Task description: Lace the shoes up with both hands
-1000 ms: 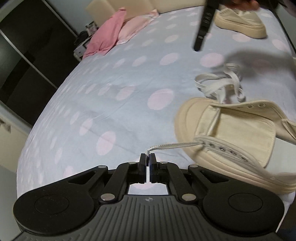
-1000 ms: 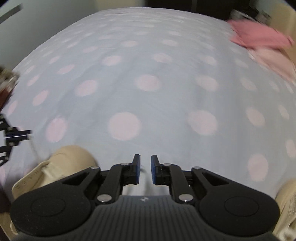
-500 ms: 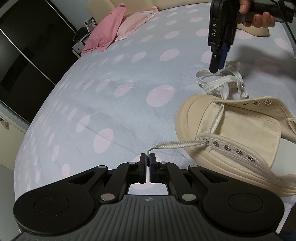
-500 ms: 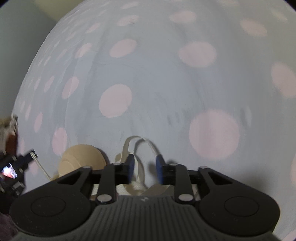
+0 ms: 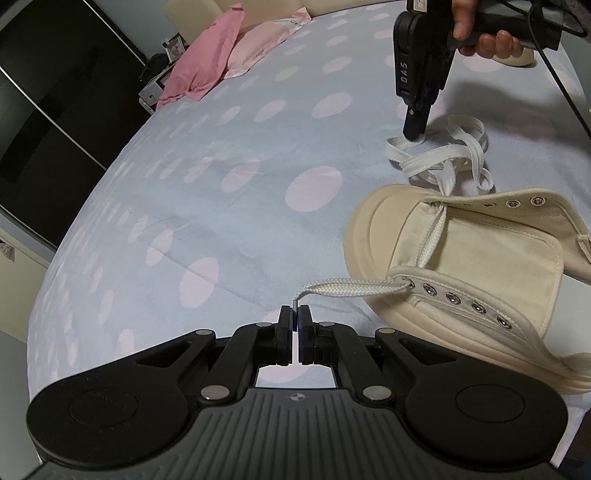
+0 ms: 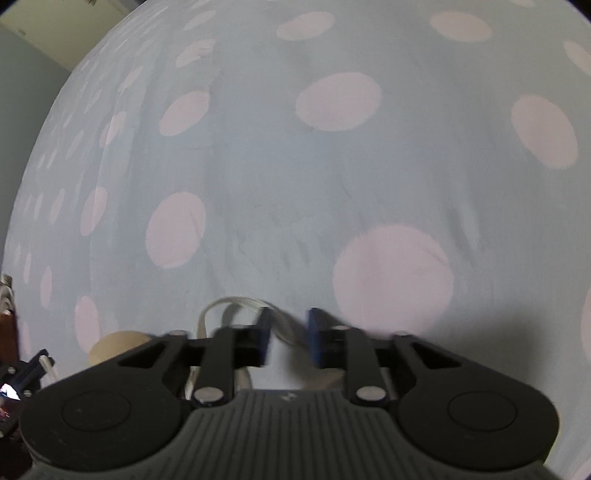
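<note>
A cream canvas shoe point(image 5: 480, 266) lies on the dotted bedspread at the right of the left wrist view. Its white lace point(image 5: 354, 288) comes out of the lowest near eyelet to my left gripper point(image 5: 295, 314), which is shut on the lace's tip. The lace's other end lies in a loose pile point(image 5: 443, 151) beyond the toe. My right gripper point(image 5: 415, 131) points down onto that pile. In the right wrist view its jaws point(image 6: 288, 332) are closing and still apart, with a strand of lace point(image 6: 236, 304) running between them; the image is blurred. The shoe's toe point(image 6: 118, 347) shows at lower left.
A second cream shoe point(image 5: 517, 59) sits at the far right behind the hand point(image 5: 480, 33) that holds the right gripper. Pink pillows point(image 5: 207, 70) lie at the bed's head. A black wardrobe point(image 5: 44, 110) stands beside the bed on the left.
The right gripper has come down and rolled onto the loose lace pile; its jaws widened, then began narrowing around a strand. The left gripper has kept still with the lace tip.
</note>
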Demonstrator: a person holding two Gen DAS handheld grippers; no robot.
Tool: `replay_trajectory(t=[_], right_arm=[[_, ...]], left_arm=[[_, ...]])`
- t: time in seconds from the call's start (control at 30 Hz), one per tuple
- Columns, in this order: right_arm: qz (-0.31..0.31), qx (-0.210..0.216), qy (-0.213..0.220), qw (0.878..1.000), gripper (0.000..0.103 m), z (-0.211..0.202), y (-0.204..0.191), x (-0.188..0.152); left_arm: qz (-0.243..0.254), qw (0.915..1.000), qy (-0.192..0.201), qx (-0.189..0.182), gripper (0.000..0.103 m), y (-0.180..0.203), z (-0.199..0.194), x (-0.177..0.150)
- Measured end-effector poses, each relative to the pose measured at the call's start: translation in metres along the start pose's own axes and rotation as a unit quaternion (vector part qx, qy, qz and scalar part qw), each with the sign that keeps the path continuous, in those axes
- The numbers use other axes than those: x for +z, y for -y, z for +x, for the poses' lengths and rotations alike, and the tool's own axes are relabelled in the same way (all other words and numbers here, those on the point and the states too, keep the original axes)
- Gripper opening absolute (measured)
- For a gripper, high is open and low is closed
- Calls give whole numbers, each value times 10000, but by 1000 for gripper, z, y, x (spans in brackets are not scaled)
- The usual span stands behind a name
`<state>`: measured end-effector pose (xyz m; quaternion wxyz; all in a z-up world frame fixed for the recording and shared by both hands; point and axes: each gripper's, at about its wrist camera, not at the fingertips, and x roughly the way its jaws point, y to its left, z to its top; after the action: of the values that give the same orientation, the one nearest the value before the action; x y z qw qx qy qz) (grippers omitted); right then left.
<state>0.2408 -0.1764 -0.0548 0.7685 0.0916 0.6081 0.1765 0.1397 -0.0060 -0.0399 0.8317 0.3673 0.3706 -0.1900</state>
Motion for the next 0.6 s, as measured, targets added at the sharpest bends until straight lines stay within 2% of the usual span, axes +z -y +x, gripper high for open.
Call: replay_trajectory(t=[0.13, 0.17, 0.27, 0.37, 0.47, 0.6], right_arm=[[-225, -38, 0, 9997, 7, 9, -17, -8], [-228, -68, 16, 9997, 9, 8, -17, -9], [-184, -131, 174, 9996, 24, -9, -12, 2], [141, 123, 262, 9995, 26, -23, -5, 2], [581, 441, 52, 9973, 26, -23, 1, -2], [820, 436, -252, 9954, 29, -10, 7, -7]], left_arm=[[-106, 9999, -3, -53, 1, -3, -1, -2], [-100, 9999, 0, -53, 1, -3, -2, -3], [-95, 9999, -11, -55, 1, -2, -2, -3], [-87, 9999, -37, -49, 1, -2, -1, -2], [-66, 10000, -19, -53, 1, -1, -1, -1], [-62, 10000, -16, -40, 1, 0, -2, -1]])
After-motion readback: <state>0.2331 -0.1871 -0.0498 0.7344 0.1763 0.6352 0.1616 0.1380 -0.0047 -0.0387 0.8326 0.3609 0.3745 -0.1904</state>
